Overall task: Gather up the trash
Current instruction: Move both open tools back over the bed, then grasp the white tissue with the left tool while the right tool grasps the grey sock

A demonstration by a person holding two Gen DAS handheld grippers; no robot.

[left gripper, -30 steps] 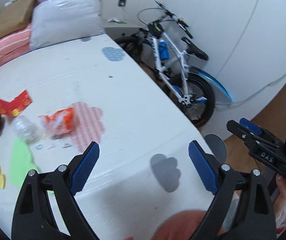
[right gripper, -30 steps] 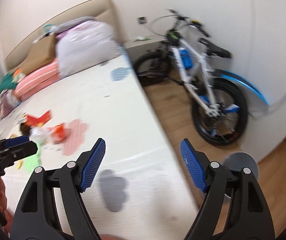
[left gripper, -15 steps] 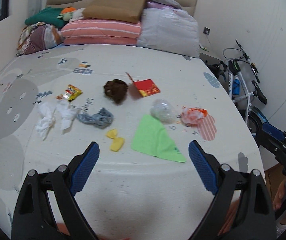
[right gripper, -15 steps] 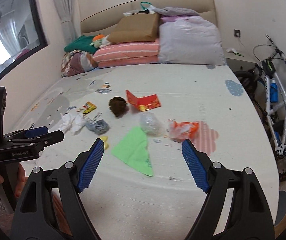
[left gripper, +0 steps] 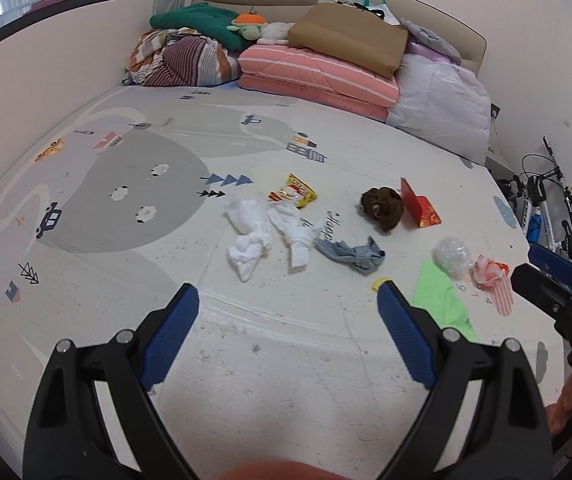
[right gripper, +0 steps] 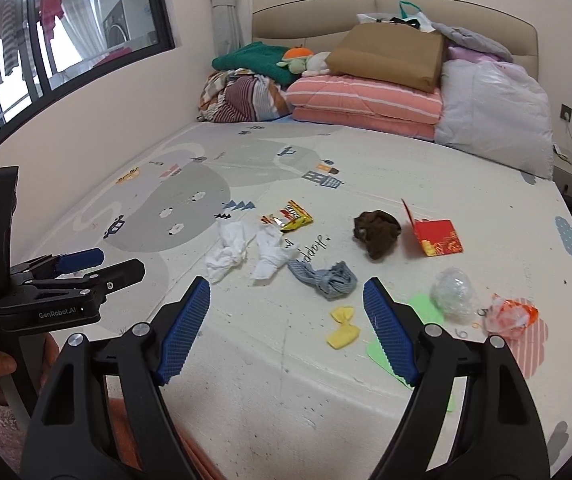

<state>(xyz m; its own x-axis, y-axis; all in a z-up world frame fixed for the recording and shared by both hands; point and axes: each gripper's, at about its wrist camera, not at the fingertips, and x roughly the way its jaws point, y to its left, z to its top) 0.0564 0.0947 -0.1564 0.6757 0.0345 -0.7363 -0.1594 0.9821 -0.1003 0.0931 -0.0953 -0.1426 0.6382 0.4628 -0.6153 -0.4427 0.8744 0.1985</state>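
Trash lies scattered on a printed mat [left gripper: 126, 184]: two white crumpled tissues [left gripper: 248, 236], a yellow snack wrapper [left gripper: 294, 196], a grey cloth scrap [left gripper: 352, 254], a brown wad [left gripper: 382, 208], a red envelope [left gripper: 420, 208], a clear plastic ball [left gripper: 452, 256], an orange wrapper [left gripper: 490, 270], a green paper [left gripper: 442, 304] and a yellow scrap [right gripper: 344, 332]. My left gripper [left gripper: 288, 328] is open and empty, short of the tissues. My right gripper [right gripper: 286, 324] is open and empty, near the grey scrap [right gripper: 324, 278].
Folded blankets [left gripper: 318, 76], a brown paper bag [left gripper: 350, 40] and a pale bagged quilt [left gripper: 442, 104] pile against the headboard. A bicycle [left gripper: 542, 208] stands off the mat's right edge. A window [right gripper: 58, 32] is on the left wall.
Both views have swung left from the bicycle and mat edge to face the scattered trash. Both grippers stayed open and have come closer to the trash.
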